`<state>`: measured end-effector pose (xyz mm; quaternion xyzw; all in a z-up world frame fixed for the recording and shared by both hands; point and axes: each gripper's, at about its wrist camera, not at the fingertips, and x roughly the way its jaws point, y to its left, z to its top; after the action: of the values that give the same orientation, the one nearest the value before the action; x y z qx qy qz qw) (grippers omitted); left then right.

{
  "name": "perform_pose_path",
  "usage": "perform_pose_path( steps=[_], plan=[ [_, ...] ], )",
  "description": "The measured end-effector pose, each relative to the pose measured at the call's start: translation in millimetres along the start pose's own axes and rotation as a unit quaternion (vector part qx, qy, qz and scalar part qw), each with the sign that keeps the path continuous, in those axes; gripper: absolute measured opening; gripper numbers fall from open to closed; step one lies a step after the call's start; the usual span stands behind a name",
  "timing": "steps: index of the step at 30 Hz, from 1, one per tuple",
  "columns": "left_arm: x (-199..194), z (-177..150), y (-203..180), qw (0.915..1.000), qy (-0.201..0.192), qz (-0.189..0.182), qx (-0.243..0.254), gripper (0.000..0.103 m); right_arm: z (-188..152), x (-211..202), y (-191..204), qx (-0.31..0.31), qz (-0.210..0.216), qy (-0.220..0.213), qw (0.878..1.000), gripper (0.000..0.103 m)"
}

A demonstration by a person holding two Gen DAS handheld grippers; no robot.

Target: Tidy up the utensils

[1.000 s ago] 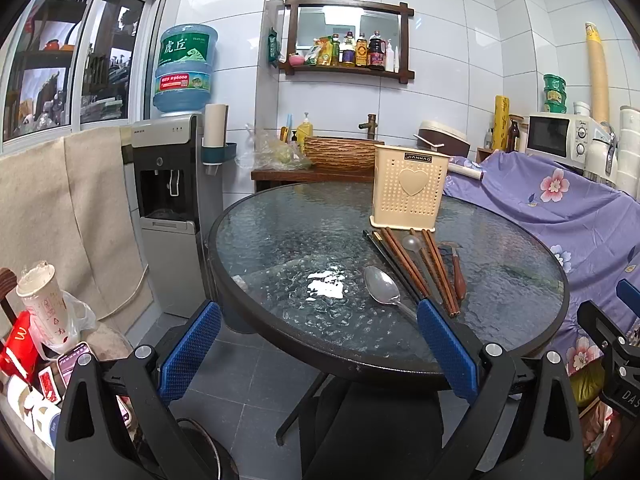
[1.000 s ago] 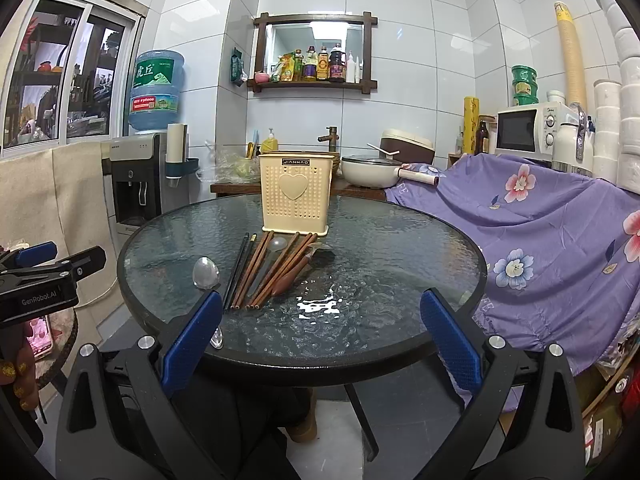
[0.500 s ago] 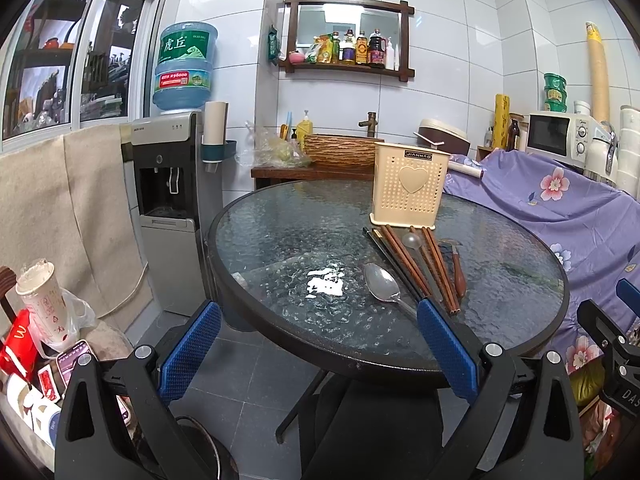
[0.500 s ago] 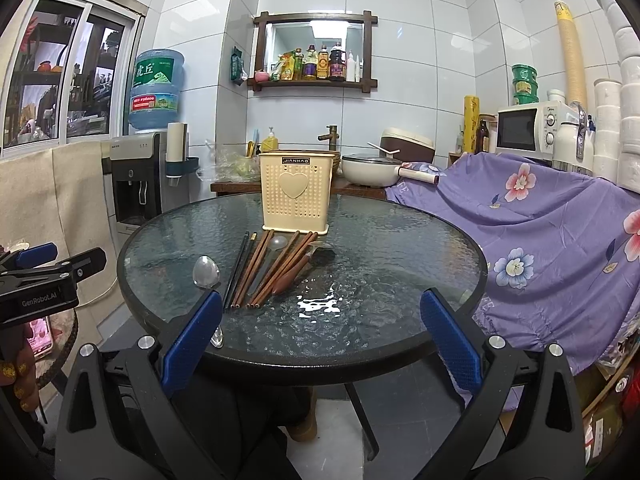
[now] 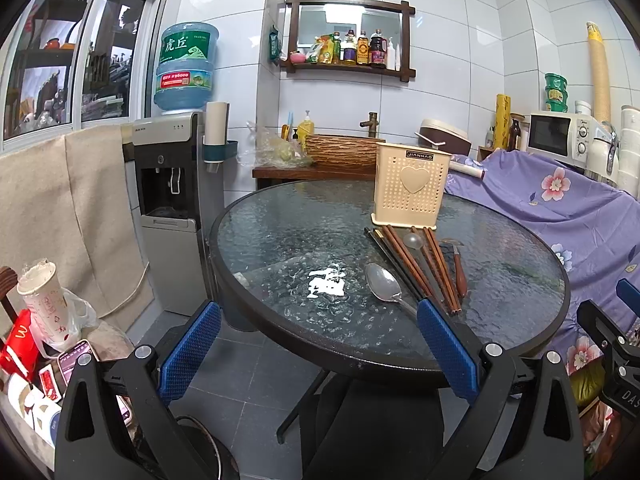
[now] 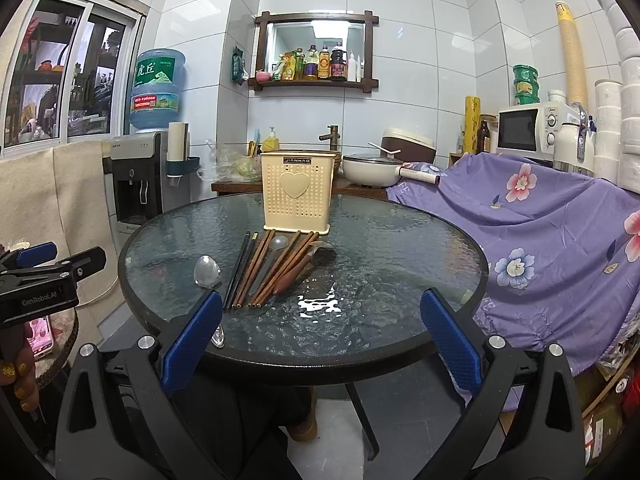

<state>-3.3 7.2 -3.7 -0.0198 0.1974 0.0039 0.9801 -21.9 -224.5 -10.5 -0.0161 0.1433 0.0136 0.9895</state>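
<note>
Change: nothing moved since the earlier frames.
Left gripper (image 5: 318,344): gaped wide, empty, short of the holder (image 5: 410,185).
Right gripper (image 6: 320,334): wide, empty.
Chopsticks (image 6: 276,266), spoon (image 6: 207,272): before the holder.

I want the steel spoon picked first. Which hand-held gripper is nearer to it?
Left. The left hand-held gripper hovers off the table's near edge with its right finger beside the steel spoon handle. The right hand-held gripper sits further right, spoon at its left finger.

Metal spoon (image 6: 207,273) handle behind the right claw's blue pad (image 6: 191,342); holder (image 6: 297,191) interior unseen.
</note>
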Motion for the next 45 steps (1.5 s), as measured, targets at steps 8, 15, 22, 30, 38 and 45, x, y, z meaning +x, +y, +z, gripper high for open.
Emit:
perform_pose_path(
  steps=[8, 15, 22, 30, 38, 45],
  plan=[
    [6, 0, 3, 0.9997, 0.02, -0.014, -0.006, 0.097, -1, 3, 1, -0.004, 0.0, 0.004, 1.0, 0.098],
    [20, 1, -2, 0.9988, 0.041, -0.02, 0.015, 0.097, -1, 18, 0, -0.008, 0.012, 0.029, 0.999, 0.098],
    [55, 13, -8, 0.9963, 0.074, -0.03, 0.031, 0.097, 2, 61, -4, -0.018, 0.033, 0.082, 0.996, 0.098],
    [103, 19, -9, 0.9874, 0.144, -0.066, 0.009, 0.082, 1, 106, -20, 0.023, 0.066, 0.157, 0.985, 0.098],
    [127, 26, -12, 0.9807, 0.177, -0.082, -0.006, 0.081, 17, 136, -20, 0.001, 0.063, 0.179, 0.982, 0.098],
    [141, 32, -28, 0.9776, 0.195, -0.08, 0.003, 0.081, 29, 166, -16, -0.013, 0.064, 0.197, 0.978, 0.098]
  ],
)
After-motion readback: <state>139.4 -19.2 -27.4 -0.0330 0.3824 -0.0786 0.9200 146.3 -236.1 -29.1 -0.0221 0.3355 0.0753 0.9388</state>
